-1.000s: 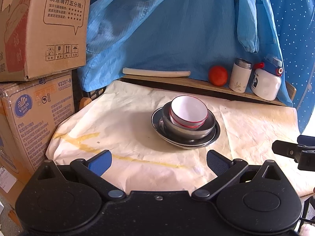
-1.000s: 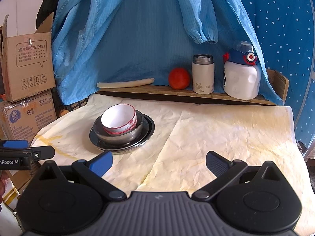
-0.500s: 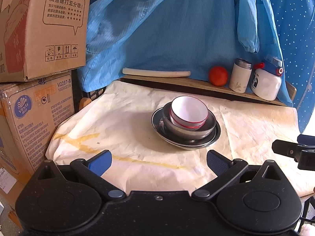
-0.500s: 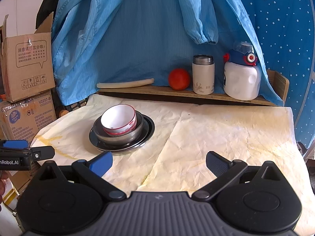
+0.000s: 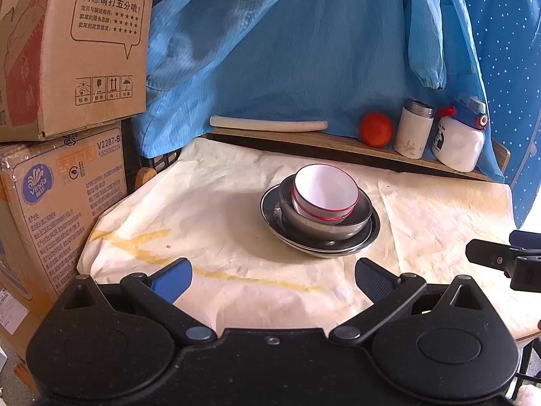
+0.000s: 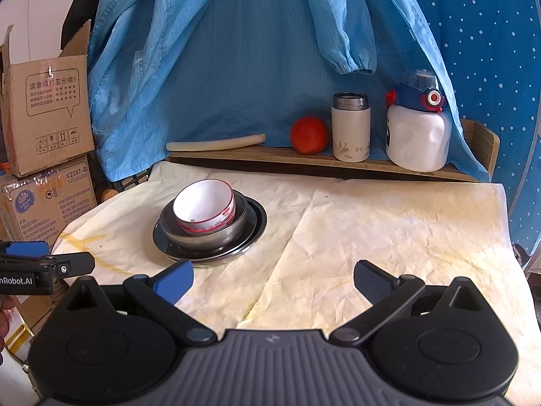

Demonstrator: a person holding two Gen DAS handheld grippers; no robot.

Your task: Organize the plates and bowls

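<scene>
Both claws, left (image 5: 272, 279) and right (image 6: 273, 279), hang released, short of the stack mid-table (image 6: 389, 237). Pinch the white bowl (image 6: 204, 207) by its rim; lift straight from the steel bowl (image 6: 206, 233).

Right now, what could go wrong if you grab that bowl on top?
The white bowl sits tilted inside the steel bowl, so a pinch on its rim might tip it or make it slip. Lifting it could also drag the steel bowl and the plates underneath. Both the left gripper and right gripper are open and still short of the stack.
</scene>
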